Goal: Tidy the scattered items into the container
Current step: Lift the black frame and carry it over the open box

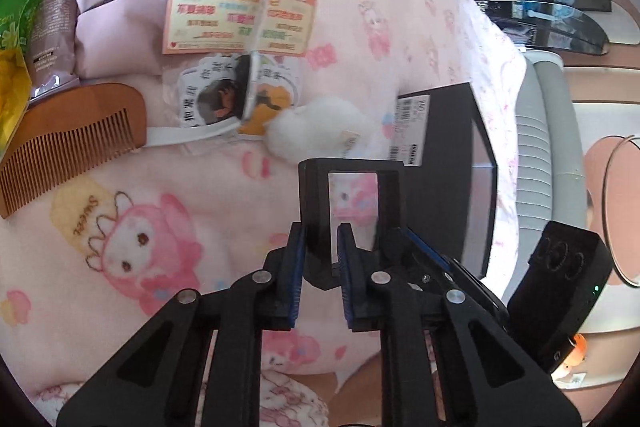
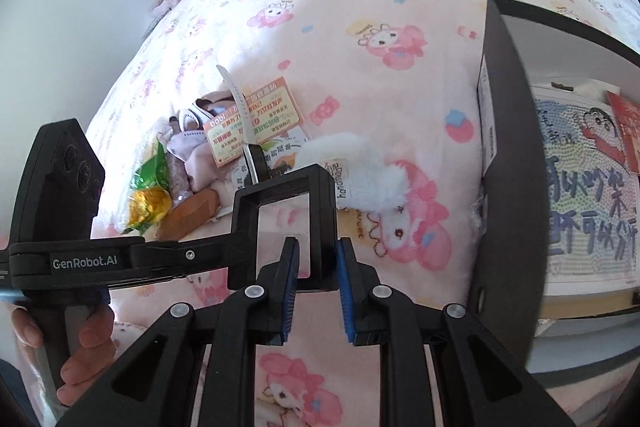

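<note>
Both grippers hold one small black frame with a clear pane, lifted above the pink cartoon blanket. My left gripper is shut on the frame's left bar. My right gripper is shut on the right bar of the frame. The container, a black box, stands open at the right with a dotted cartoon picture inside. Scattered on the blanket lie a white fluffy item, a wooden comb, an orange card and a green packet.
A pink fabric piece and a brown tube lie by the comb. A white strap crosses the card. A hand grips the left tool's handle. The bed edge and a round mirror are at the right.
</note>
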Available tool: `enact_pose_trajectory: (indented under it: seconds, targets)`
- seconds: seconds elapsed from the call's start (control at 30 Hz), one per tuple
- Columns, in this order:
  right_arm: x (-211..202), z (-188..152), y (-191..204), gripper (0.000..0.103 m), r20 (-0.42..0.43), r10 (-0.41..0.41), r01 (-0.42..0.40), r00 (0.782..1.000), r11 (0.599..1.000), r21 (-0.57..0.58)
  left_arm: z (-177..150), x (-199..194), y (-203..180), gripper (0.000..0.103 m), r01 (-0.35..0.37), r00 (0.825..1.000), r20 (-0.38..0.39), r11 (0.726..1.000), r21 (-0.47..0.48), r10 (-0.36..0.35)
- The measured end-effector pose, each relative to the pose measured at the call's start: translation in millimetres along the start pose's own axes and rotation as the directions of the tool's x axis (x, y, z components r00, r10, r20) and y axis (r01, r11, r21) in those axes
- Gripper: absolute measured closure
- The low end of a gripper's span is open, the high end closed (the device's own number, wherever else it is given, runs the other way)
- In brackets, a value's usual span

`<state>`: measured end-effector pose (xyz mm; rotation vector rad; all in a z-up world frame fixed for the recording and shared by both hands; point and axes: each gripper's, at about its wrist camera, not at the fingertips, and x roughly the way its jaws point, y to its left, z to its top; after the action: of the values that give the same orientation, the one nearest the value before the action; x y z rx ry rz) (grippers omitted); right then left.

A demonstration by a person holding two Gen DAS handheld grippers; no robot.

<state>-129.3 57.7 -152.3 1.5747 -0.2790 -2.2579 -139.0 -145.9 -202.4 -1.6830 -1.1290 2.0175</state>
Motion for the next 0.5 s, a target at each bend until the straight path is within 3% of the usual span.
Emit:
enact_pose_trajectory:
  seconds: [0.23, 0.37, 0.5]
  targets:
    - [-71.5, 8.7, -11.0, 0.087, 0.118, 0.060, -0.063, 0.991, 0.998, 0.020, -3.1, -29.5, -87.1, 0.088, -0.008, 0.998, 0.056, 0.987, 0.159, -0.001]
    - [-116.0, 14.6, -44.2, 0.087, 0.193, 0.061, -0.074, 0.979, 0.996, 0.059, -2.2, -3.7, -139.0, 0.088, 0.020, 0.999, 0.024, 0.976, 0.217, -0.025]
    - [-148.1, 19.1, -86.5, 0.087, 0.239, 0.035, -0.059, 0.970, 0.994, 0.095, -5.9, 37.4, -184.6, 0.088, 0.010, 1.000, -0.016, 0.964, 0.266, -0.006]
